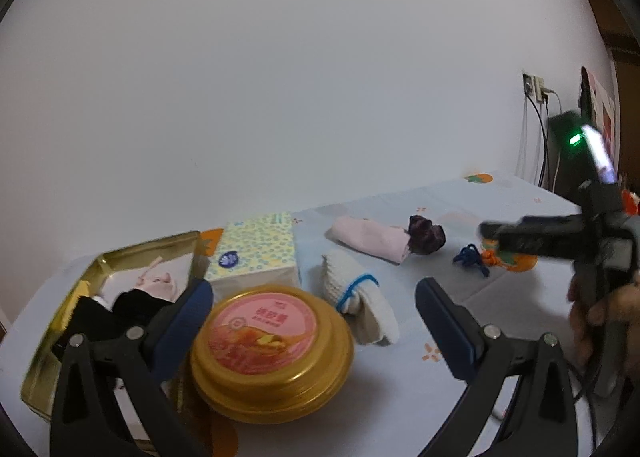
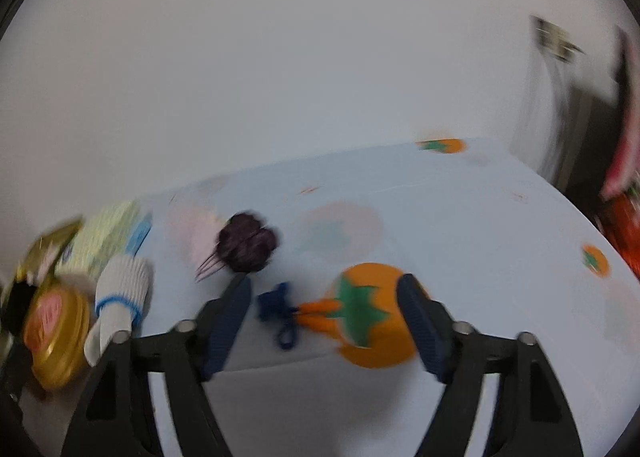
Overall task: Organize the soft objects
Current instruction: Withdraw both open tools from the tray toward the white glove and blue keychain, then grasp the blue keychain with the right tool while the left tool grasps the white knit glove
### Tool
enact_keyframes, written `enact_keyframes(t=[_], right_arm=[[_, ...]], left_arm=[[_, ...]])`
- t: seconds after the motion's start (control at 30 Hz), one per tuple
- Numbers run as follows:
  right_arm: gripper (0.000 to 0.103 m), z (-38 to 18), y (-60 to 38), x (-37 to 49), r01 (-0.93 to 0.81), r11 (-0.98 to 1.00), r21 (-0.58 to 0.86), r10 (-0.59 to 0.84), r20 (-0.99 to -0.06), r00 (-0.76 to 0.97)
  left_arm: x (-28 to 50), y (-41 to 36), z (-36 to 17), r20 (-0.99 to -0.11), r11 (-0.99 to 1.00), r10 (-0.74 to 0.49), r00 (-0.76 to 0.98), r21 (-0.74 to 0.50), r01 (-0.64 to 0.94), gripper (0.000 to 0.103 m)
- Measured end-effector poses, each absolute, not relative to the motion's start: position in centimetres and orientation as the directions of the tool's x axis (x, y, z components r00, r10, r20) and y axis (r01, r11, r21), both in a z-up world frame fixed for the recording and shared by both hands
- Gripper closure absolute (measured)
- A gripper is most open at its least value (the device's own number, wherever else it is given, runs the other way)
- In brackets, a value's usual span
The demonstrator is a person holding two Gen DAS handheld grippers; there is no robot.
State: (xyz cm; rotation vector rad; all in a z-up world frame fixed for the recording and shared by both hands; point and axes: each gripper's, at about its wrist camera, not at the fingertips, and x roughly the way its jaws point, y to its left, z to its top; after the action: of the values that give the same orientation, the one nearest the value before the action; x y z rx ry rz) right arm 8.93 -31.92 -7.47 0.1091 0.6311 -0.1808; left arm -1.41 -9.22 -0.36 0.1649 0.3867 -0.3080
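My left gripper (image 1: pixel 316 321) is open and empty above a round gold tin with a pink lid (image 1: pixel 272 341). An open gold tin box (image 1: pixel 116 257) at the left holds black and pink soft items. A white rolled sock with a blue band (image 1: pixel 356 293), a pink folded cloth (image 1: pixel 372 241), a dark purple scrunchie (image 1: pixel 426 241) and a blue and orange cord (image 1: pixel 476 257) lie on the cloth. My right gripper (image 2: pixel 324 317) is open and empty, above the blue and orange cord (image 2: pixel 288 309). The scrunchie (image 2: pixel 248 243) and the sock (image 2: pixel 120 289) lie to its left.
A tissue pack (image 1: pixel 260 249) stands behind the round tin. The table has a light blue cloth with orange fruit prints (image 2: pixel 372 317). A wall socket with cables (image 1: pixel 536 89) is at the far right. The right wrist view is motion-blurred.
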Motion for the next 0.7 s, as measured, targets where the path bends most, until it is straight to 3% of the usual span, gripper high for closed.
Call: enact_keyframes(t=[0.1,0.2,0.3,0.43,0.53,0.7], right_arm=[[0.047,-8.4,-31.0,10.9,0.171,0.985,-0.006,-0.133,-0.656,0.742],[0.065,-9.4,-31.0,12.2,0.139,0.990,0.013,-0.088,-0.712,0.697],[0.073,-9.7,-31.3,12.2,0.145,0.989,0.020,-0.086,-0.720,0.689],[0.095,-9.9,-31.8,11.9,0.134,0.990,0.042,-0.062,-0.721,0.690],[0.096,-9.6,-32.6,11.3,0.150,0.986,0.074,-0.056,-0.698,0.713],[0.096,-7.6,-33.9,9.6,0.178,0.973,0.147,-0.056,-0.596,0.801]], left_arm=[[-0.7,-9.4,-0.5,-0.417,0.948,-0.266,0.869,0.052,0.315,0.001],[-0.2,-10.0,-0.7,-0.426,0.951,-0.266,0.864,0.030,0.308,0.002],[0.5,-11.4,-0.6,-0.438,0.950,-0.253,0.862,0.057,0.308,0.005],[1.8,-13.9,-0.8,-0.470,0.944,-0.228,0.853,0.109,0.312,0.007],[3.4,-15.8,-1.3,-0.517,0.944,-0.187,0.836,0.142,0.299,0.015],[6.5,-17.8,-2.4,-0.599,0.960,-0.125,0.791,0.127,0.248,0.017]])
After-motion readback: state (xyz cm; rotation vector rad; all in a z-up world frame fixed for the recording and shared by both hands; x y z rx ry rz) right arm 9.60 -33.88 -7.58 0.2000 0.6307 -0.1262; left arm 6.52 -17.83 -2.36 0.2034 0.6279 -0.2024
